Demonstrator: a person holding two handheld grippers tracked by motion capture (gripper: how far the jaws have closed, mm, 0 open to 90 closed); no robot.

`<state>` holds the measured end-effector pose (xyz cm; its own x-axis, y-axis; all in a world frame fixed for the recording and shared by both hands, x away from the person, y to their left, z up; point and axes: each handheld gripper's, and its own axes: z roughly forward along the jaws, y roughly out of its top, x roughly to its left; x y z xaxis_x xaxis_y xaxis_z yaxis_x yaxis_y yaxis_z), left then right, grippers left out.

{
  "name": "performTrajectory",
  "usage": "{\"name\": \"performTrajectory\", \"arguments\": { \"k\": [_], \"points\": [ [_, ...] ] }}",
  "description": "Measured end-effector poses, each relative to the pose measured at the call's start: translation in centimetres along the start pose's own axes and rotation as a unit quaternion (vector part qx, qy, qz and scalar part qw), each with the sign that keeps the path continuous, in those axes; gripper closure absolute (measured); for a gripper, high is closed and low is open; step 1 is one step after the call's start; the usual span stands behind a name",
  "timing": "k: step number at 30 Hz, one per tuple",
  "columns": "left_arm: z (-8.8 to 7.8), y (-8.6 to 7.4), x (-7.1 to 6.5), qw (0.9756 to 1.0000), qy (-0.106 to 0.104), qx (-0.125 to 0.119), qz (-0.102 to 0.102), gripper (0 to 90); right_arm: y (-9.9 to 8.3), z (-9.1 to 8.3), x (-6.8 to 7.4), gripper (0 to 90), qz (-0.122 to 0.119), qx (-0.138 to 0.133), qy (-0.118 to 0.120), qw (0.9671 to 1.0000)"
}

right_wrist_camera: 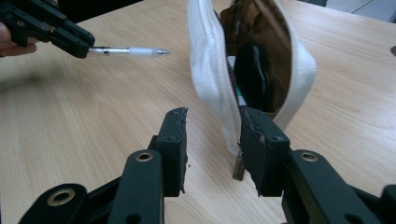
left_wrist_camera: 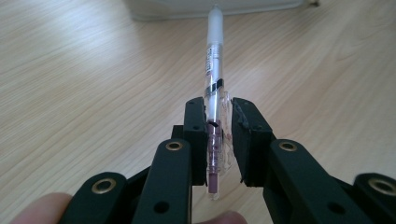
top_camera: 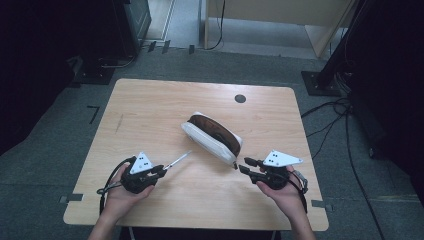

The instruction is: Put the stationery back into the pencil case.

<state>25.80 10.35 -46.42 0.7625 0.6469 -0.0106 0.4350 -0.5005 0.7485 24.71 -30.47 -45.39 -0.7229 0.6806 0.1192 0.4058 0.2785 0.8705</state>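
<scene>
The left tongs (top_camera: 164,170) clamp a pen (top_camera: 178,161) aimed at two o'clock toward the open pouch (top_camera: 212,137); the right tongs (top_camera: 244,165) gape empty beside its zipper end.

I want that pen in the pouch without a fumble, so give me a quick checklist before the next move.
1. Left gripper clamped on the pen: ok.
2. Pen tip aimed toward the pouch: ok.
3. Pouch mouth open: ok.
4. Right gripper holding the pouch steady: not ok, jaws open, only near its zipper end.
5. Room inside beside the dark item: cannot tell.
</scene>
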Motion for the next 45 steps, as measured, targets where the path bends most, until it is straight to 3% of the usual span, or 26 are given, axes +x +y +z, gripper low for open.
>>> {"name": "performTrajectory", "arguments": {
  "k": [5, 16, 27, 30, 39, 45],
  "points": [
    [-0.1, 0.7, -1.1, 0.9996, -0.025, -0.014, 0.002, 77.4, 0.0, 0.5, 0.4, 60.7, -0.004, 0.003, 0.01, 0.9999],
    [0.4, 1.9, -3.0, 0.9964, -0.07, -0.009, 0.045, 77.4, -0.2, 1.1, 0.7, 59.2, -0.018, 0.005, 0.033, 0.9993],
    [1.2, 2.6, -4.0, 0.988, -0.125, -0.01, 0.09, 77.4, -0.3, 1.7, 1.1, 59.0, -0.031, 0.009, 0.055, 0.9979],
    [1.3, 2.7, -4.3, 0.9842, -0.145, -0.015, 0.099, 77.4, -0.4, 1.9, 1.4, 59.0, -0.045, 0.011, 0.068, 0.9966],
    [1.2, 2.7, -4.4, 0.9786, -0.169, -0.025, 0.114, 77.4, -0.6, 2.8, 2.4, 58.9, -0.075, 0.021, 0.106, 0.9913],
    [1.3, 2.6, -4.6, 0.9749, -0.183, -0.024, 0.124, 77.3, -0.9, 3.6, 2.6, 60.3, -0.075, 0.023, 0.141, 0.9869]
  ]
}}
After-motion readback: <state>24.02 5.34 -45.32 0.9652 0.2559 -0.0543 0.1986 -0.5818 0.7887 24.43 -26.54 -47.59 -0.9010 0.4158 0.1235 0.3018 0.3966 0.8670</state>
